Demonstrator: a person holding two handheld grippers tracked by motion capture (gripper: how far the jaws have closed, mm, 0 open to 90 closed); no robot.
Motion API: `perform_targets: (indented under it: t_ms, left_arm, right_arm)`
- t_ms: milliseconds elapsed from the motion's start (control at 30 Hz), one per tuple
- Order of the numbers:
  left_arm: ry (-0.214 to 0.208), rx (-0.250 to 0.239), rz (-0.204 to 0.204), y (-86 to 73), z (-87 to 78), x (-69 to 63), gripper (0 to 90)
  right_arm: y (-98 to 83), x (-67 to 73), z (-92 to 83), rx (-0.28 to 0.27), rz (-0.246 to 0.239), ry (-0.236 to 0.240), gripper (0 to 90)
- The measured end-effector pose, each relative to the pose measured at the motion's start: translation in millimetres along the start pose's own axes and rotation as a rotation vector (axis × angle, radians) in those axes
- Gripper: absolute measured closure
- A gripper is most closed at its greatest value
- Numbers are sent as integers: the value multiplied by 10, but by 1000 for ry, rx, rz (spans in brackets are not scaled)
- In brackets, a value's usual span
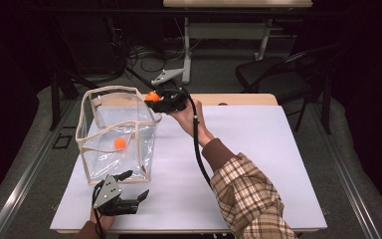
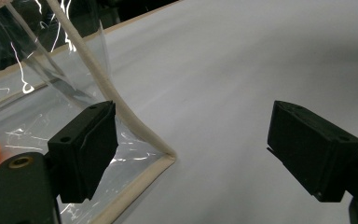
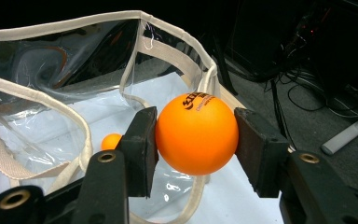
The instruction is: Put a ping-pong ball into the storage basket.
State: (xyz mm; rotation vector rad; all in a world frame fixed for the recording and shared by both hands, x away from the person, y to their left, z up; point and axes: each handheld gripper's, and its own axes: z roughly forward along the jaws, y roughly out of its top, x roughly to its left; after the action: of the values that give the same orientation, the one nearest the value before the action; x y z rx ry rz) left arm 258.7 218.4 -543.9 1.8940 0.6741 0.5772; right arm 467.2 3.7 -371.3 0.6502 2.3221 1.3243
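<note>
White desk (image 1: 258, 164), dark room w/ chair at 1 o'clock. Item 1: clear bag (image 1: 117, 134), cream trim, standing open at 10 o'clock. Item 2: orange ball (image 1: 120, 143) on bag floor. Item 3: second ball (image 3: 196, 134), pinched betw. right tongs (image 3: 196, 142) over bag rim, 12 o'clock. Left tongs (image 2: 191, 149) spread, nothing gripped, at bag's near corner, 7 o'clock.

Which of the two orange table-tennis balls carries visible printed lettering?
The orange ball clamped in the right gripper at the clear plastic bag's rim. The second orange ball lies inside the bag, no print discernible.
</note>
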Motion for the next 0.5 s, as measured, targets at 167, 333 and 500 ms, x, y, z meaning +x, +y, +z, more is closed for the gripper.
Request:
perform_targets:
  t_ms: [167, 333, 500]
  left_arm:
    - [0, 0, 0, 1, -3, -1, 159]
    - [1, -1, 0, 1, -5, -1, 159]
    - [0, -2, 1, 2, -3, -3, 159]
  right_arm:
    - [-2, 6, 25, 0, 5, -1, 510]
    - [2, 17, 34, 4, 0, -3, 510]
    - [-6, 13, 65, 3, 1, -3, 510]
